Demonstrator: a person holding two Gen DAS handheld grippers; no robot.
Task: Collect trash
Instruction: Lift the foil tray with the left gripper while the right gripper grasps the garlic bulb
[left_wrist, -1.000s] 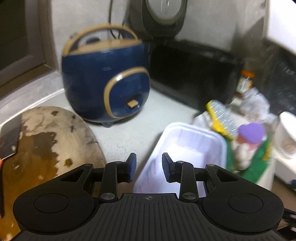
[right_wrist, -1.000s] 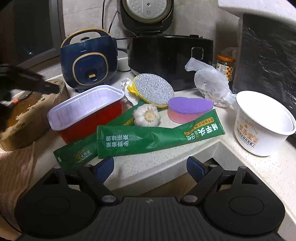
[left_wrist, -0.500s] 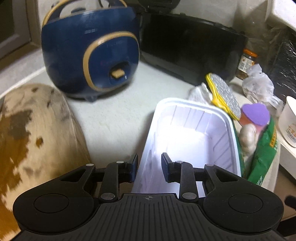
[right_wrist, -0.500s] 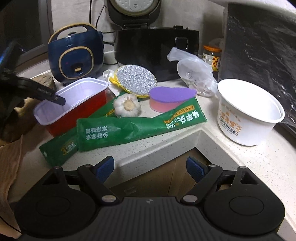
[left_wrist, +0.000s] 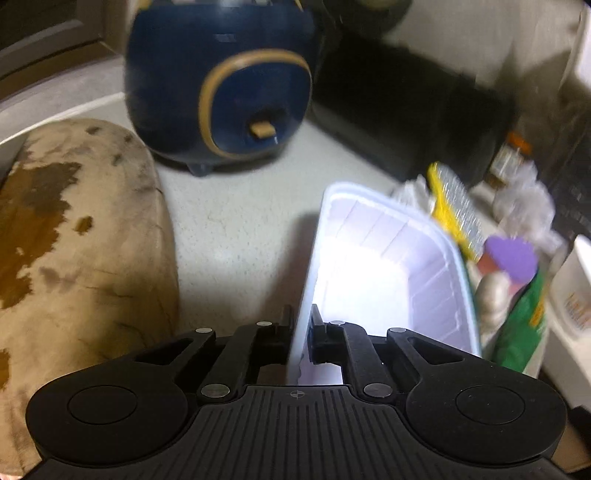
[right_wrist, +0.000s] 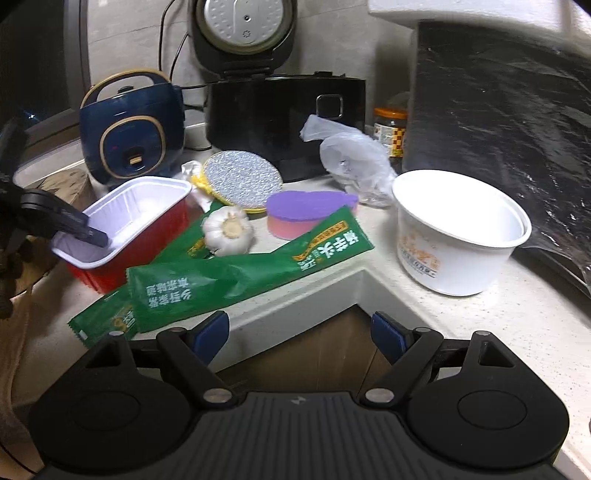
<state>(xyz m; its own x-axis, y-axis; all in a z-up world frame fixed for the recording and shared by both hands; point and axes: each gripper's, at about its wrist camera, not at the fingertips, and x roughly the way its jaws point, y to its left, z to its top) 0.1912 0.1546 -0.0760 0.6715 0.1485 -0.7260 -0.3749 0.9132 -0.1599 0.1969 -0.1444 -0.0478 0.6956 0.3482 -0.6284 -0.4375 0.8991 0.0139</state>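
1. Tongs on our left (left_wrist: 300, 334) have just been closing and now pinch the near wall of the red tray (right_wrist: 147, 236) on the tabletop (right_wrist: 461, 317).
2. Our right tongs (right_wrist: 301, 338) hang spread wide and empty, near the green wrappers (right_wrist: 229, 280).

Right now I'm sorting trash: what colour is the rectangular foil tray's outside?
Red outside, white inside; right wrist view shows it best.

My left wrist view blurs the jar (left_wrist: 511, 157) and plastic bag (left_wrist: 526, 205); my gripper body hides the tray's (left_wrist: 373, 254) near end.
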